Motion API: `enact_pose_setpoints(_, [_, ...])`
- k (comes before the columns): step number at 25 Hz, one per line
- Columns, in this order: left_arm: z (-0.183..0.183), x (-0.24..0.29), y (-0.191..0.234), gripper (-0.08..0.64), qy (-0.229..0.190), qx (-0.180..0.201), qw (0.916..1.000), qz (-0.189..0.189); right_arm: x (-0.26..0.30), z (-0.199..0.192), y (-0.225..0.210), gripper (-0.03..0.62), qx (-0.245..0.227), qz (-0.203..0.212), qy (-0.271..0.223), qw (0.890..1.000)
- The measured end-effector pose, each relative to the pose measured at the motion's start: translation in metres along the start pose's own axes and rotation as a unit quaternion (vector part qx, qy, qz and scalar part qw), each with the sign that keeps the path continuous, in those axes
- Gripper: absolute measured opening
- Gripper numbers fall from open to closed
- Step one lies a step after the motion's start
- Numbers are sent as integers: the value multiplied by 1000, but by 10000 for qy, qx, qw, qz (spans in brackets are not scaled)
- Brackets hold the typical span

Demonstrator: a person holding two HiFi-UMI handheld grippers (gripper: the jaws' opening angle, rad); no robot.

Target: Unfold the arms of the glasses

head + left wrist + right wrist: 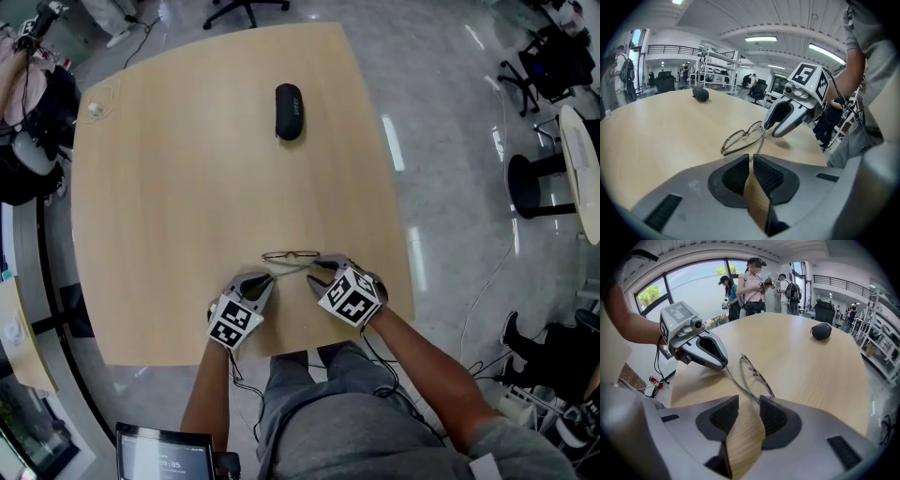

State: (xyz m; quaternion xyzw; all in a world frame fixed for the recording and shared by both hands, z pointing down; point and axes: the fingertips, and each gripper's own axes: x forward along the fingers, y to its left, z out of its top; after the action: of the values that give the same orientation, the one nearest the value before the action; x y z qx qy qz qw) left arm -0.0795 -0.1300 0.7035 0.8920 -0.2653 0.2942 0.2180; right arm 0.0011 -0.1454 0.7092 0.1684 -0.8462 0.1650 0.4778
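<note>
Head view: left hand-held gripper (267,278) pinches a glasses (291,255) arm; right hand-held gripper (319,272) gapes alongside.

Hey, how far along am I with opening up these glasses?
Done: nothing finished yet. In hand: the left hand-held gripper pinches the tip of one arm of the glasses, swung partly open; the right hand-held gripper sits open beside the glasses. Left: open it fully, then the other side.

A pale wooden table (187,206) stands on a glossy grey floor (450,206). Black office chairs (548,61) sit around. Big windows (691,282) let in daylight; strip lights (761,39) line the white ceiling (740,14). Metal shelves (715,65) stand beyond the table's far edge.
</note>
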Motion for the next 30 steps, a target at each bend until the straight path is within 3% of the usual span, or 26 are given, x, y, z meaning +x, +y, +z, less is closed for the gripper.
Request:
enact_pose_setpoints(11, [-9,21,-60,9,203,224,9974,-650,1,-1,31,137,-151,345,63,9993])
enact_pose_setpoints(20, [-15,16,-82,9,342,339,9950,-880,2,-1,67,137,-444,839,160,9954])
enact_pose_setpoints(24, [0,-10,-71,9,328,760,9932,-823,-15,-1,57,137,-327,859,49,9958])
enact_pose_setpoints(27, [22,-21,-64,9,345,1193,9885,-859,-23,-15,53,137,-188,1023,228,9943])
enact_pose_setpoints(30, [35,-17,-65,9,447,1704,9800,-931,-14,-23,64,139,-527,1052,482,9919])
